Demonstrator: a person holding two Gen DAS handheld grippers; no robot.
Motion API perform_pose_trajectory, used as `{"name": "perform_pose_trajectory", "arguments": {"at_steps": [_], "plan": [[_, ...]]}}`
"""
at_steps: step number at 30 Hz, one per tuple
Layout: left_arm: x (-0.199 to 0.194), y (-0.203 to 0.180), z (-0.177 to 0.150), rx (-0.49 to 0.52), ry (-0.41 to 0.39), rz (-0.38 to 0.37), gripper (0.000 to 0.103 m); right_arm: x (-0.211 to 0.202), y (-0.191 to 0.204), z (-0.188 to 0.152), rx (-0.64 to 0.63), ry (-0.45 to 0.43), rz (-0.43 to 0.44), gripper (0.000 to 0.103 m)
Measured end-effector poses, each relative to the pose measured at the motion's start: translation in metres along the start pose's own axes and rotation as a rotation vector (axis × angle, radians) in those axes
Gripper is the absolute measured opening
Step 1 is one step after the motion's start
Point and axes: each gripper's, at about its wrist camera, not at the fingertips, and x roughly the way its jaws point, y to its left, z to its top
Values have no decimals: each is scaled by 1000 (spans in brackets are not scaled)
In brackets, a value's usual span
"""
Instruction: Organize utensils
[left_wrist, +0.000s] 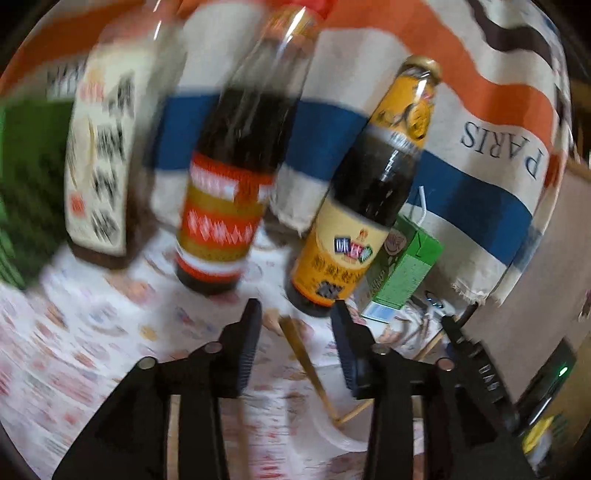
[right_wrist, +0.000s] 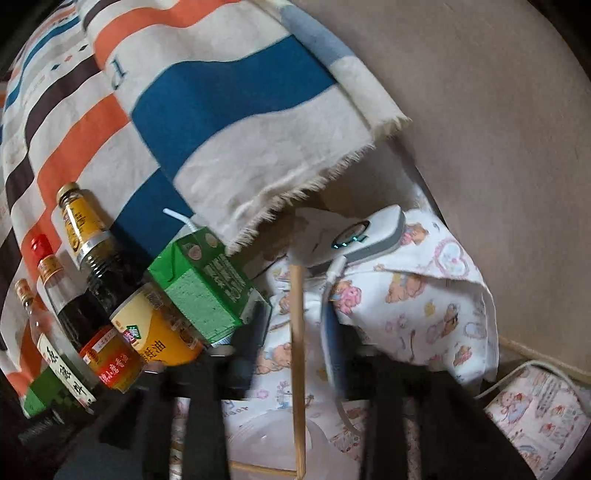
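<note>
So, both your left gripper and right gripper have jaws released, each with a wooden chopstick lying loose between them, unclamped. The chopsticks rest on the printed table near a clear plate, beside the sauce bottles; sorting looks barely started.

- Hanging cloth: cream with orange, blue and dark brown stripes
- Drink carton: green
- Tabletop cover: white, pink cartoon bear print
- Glass bottle label: yellow
</note>
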Motion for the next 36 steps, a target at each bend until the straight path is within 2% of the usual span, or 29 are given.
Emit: {"name": "perform_pose_trajectory", "arguments": {"at_steps": [1,4,6,9,12,16,20,24,27,29,30,32,33,34,36], "plan": [[-7,-3,3,37,-12,29,53,-3,2,1,-2,-14,2,68],[-34,-3,10,111,-57,103,66,-15,8,9,-11,-64,14,71],[-50,0,13,136,-76,151,82,-23,14,16,-32,-81,16,78],[-82,13,16,173,-132,223,90,-36,27,29,-101,-87,18,81],[-112,29,12,202,-195,295,101,-49,39,36,-148,-46,56,83],[-142,48,-3,208,-218,323,102,-65,57,24,-219,79,165,85],[-152,66,-24,188,-163,333,102,-80,76,-6,-293,237,260,85],[-145,91,-44,157,-47,370,102,-91,84,-36,-316,368,274,85],[-131,112,-64,119,41,380,102,-94,85,-58,-336,416,272,85],[-115,122,-73,110,135,359,102,-93,85,-74,-366,424,281,85],[-109,126,-78,98,148,372,102,-90,85,-81,-393,436,255,85],[-98,130,-87,104,173,471,100,-85,84,-91,-437,453,232,85],[-93,130,-90,127,203,465,100,-82,83,-97,-451,464,211,85],[-89,129,-92,135,234,425,100,-79,81,-99,-453,478,195,85],[-85,130,-96,88,276,363,100,-73,77,-105,-451,520,175,85]]}}
